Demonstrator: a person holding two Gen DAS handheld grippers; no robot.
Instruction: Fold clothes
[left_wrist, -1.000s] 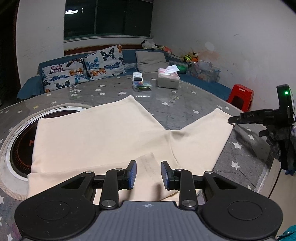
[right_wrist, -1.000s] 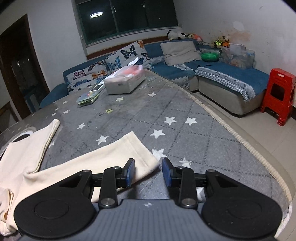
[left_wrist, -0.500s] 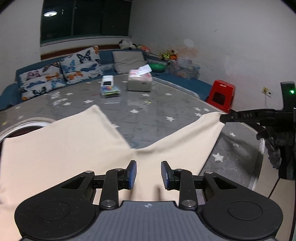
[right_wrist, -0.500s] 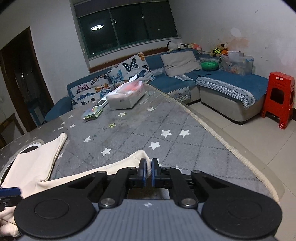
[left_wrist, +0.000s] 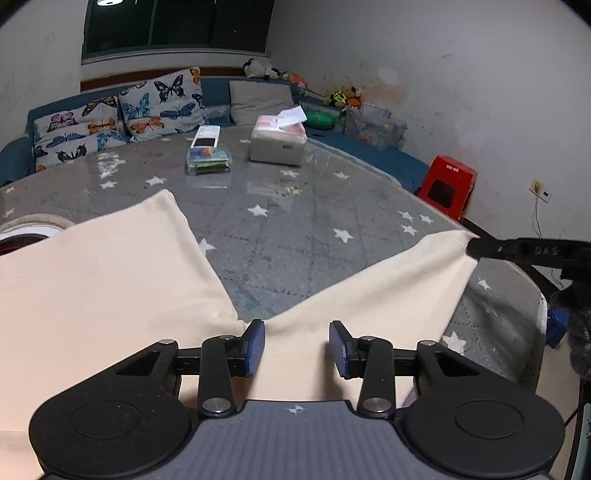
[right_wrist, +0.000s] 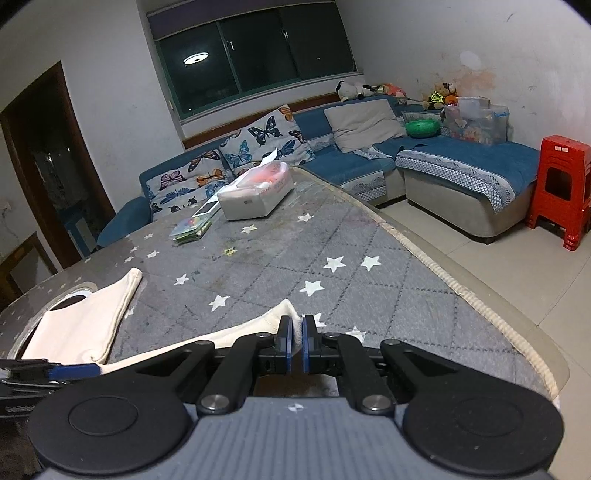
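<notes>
While right tool (right_wrist: 294, 345) clamped on far cuff of cream trousers (left_wrist: 96, 295) spread on table (left_wrist: 295, 236), left tool (left_wrist: 297, 349) opening, empty, over crotch, that leg (left_wrist: 373, 306) running away rightward toward the clamped end.

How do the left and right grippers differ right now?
The left gripper has its jaws apart and opening, hovering over the cream garment with nothing pinched; the right gripper is shut on the garment's leg hem, lifting that corner. Both have blue pads and work the same garment.
</notes>
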